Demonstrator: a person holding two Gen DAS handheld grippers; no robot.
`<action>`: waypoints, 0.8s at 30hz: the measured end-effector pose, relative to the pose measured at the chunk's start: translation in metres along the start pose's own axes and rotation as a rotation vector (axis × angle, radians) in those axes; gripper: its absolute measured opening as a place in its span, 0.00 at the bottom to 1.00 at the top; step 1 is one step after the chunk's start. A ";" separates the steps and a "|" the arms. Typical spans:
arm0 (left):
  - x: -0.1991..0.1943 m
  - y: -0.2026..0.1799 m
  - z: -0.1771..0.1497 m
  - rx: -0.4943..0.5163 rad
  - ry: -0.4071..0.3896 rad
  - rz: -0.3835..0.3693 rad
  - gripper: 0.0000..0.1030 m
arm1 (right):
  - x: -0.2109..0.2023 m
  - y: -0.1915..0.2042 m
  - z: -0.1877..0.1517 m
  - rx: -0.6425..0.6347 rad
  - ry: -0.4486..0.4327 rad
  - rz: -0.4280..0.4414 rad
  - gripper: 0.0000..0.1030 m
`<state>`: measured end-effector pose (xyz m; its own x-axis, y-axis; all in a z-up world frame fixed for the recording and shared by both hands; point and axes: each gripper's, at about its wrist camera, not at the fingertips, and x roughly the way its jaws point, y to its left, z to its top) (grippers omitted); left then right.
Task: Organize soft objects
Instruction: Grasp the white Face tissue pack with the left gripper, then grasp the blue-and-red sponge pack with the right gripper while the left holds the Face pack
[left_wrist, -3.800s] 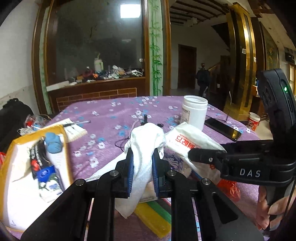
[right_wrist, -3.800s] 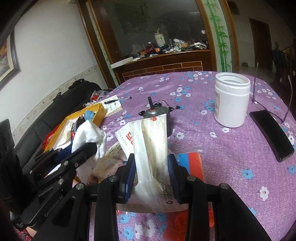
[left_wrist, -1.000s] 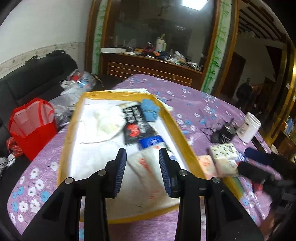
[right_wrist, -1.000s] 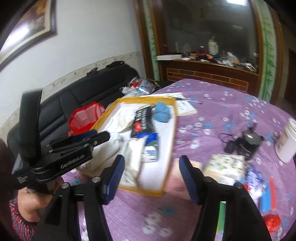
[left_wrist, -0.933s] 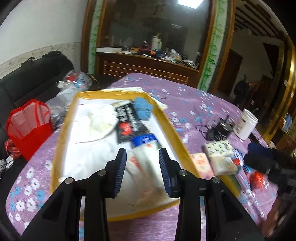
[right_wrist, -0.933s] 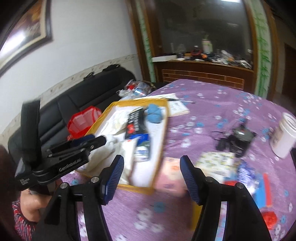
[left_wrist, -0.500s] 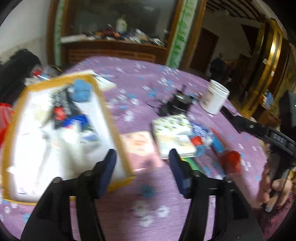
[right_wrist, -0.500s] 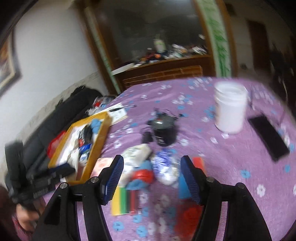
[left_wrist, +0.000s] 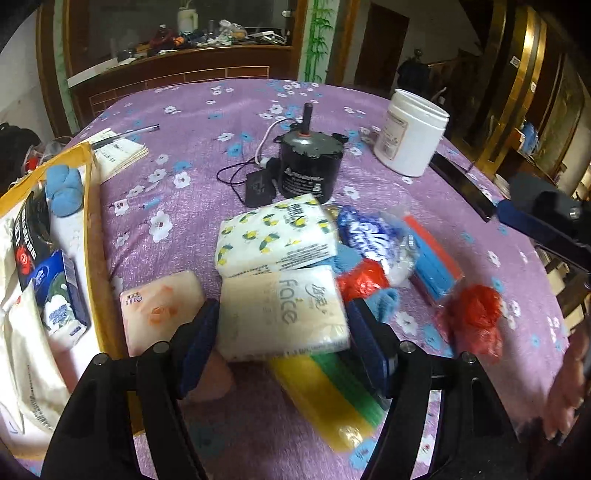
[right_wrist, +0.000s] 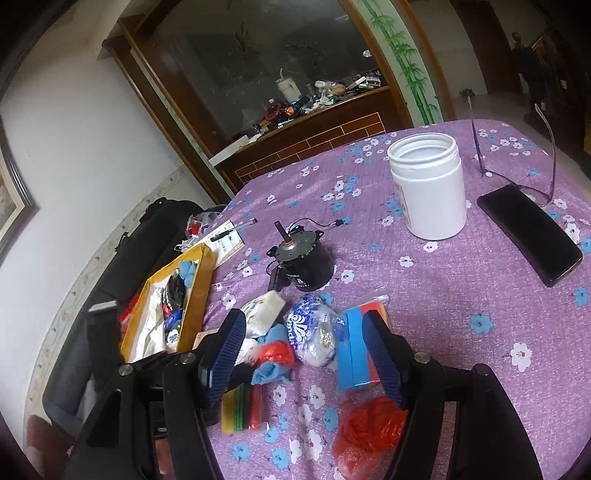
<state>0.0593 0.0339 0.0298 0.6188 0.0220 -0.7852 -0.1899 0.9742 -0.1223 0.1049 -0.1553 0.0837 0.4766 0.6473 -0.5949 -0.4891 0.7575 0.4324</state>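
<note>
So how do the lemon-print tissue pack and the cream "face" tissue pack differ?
The lemon-print pack is white with yellow fruit; the cream pack is plain with grey lettering. The lemon-print pack lies farther off, by the motor; the cream pack sits between the left gripper's opening fingers. Both are soft plastic-wrapped tissues.

Round table (left_wrist: 229, 110) with a purple flowery cloth, small black motor (left_wrist: 309, 168) with a wire straight ahead of the claw, open white jar (left_wrist: 412, 137) further off to its right, black phone (right_wrist: 530, 233) past the jar, notepad (left_wrist: 120, 154) with a pen (left_wrist: 127, 133) far left
</note>
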 end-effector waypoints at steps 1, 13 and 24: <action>0.000 0.003 -0.002 -0.014 -0.009 -0.006 0.62 | 0.000 0.000 0.000 -0.001 -0.001 0.000 0.66; -0.036 -0.007 -0.035 0.024 -0.146 -0.059 0.61 | 0.019 -0.018 -0.003 0.012 0.081 -0.133 0.69; -0.041 -0.005 -0.038 0.010 -0.202 -0.099 0.61 | 0.080 -0.011 -0.032 -0.174 0.277 -0.324 0.58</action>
<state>0.0059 0.0198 0.0400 0.7744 -0.0303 -0.6320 -0.1139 0.9759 -0.1863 0.1249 -0.1142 0.0096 0.4237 0.3143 -0.8496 -0.4733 0.8765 0.0882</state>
